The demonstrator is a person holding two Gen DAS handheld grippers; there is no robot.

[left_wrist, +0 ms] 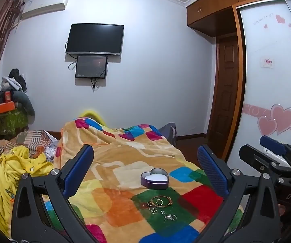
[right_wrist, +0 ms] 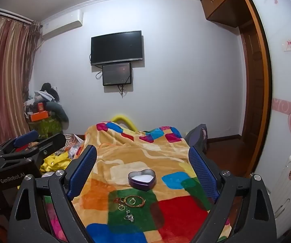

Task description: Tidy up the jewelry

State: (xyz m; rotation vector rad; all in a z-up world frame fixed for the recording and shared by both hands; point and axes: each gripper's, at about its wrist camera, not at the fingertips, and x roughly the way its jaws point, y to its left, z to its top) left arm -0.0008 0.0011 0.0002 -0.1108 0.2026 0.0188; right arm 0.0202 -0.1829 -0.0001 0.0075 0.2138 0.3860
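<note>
A purple heart-shaped tin (left_wrist: pixel 154 178) with a white lining lies open on the colourful blanket (left_wrist: pixel 115 162); it also shows in the right wrist view (right_wrist: pixel 142 179). Just in front of it, on a green patch, lie a gold bracelet (left_wrist: pixel 160 201), gold rings (left_wrist: pixel 153 210) and silver pieces (left_wrist: pixel 169 217). The right wrist view shows the bracelet (right_wrist: pixel 134 200), a gold ring (right_wrist: pixel 121 207) and the silver pieces (right_wrist: pixel 129 217). My left gripper (left_wrist: pixel 145 174) is open and empty above the blanket. My right gripper (right_wrist: pixel 143 172) is open and empty, to the right of the left one.
The bed fills the middle. A yellow garment (left_wrist: pixel 13 172) and crumpled bedding lie at its left. A wardrobe (left_wrist: pixel 273 70) with heart stickers and a wooden door (left_wrist: pixel 224 93) stand on the right. A white suitcase (right_wrist: pixel 287 182) stands at right. A TV (left_wrist: pixel 94 39) hangs on the far wall.
</note>
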